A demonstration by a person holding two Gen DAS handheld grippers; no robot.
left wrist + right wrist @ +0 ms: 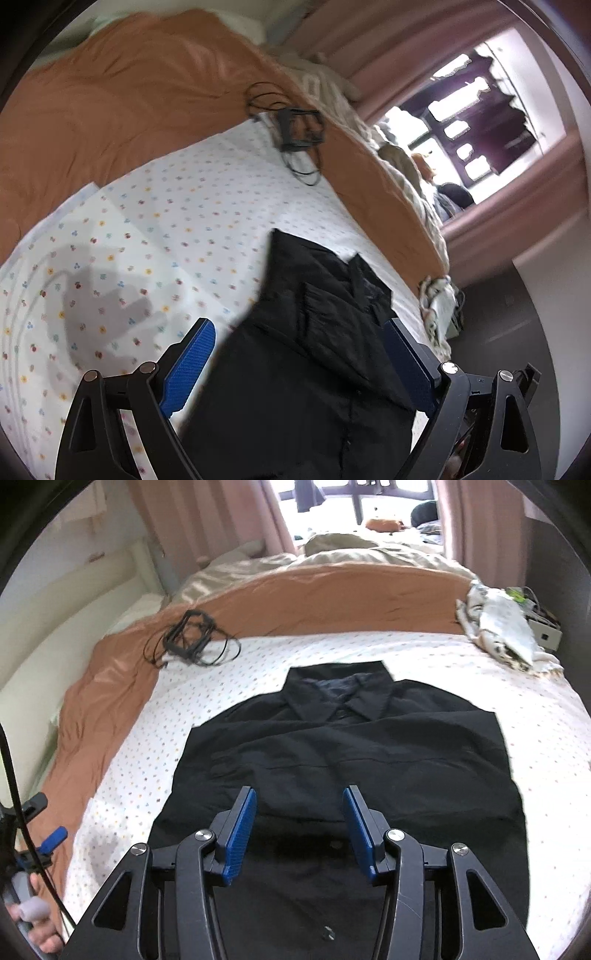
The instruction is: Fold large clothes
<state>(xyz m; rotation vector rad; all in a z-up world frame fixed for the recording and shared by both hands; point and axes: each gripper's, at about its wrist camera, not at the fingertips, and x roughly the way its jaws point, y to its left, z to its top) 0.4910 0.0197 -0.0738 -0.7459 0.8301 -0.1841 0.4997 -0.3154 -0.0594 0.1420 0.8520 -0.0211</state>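
Observation:
A black collared shirt (343, 760) lies flat on the white flower-dotted sheet (147, 760), collar at the far end and both sides folded inward. My right gripper (300, 805) is open and empty, just above the shirt's middle. In the left wrist view the shirt (314, 332) runs between the fingers of my left gripper (301, 343), which is open wide and empty over the shirt's left edge. The left gripper also shows at the far left of the right wrist view (44, 834).
An orange duvet (295, 602) is bunched along the far and left sides of the bed. A black frame with coiled cables (192, 637) lies at the far left. A crumpled patterned cloth (498, 624) sits at the far right corner. Pink curtains (207, 520) and a window stand beyond.

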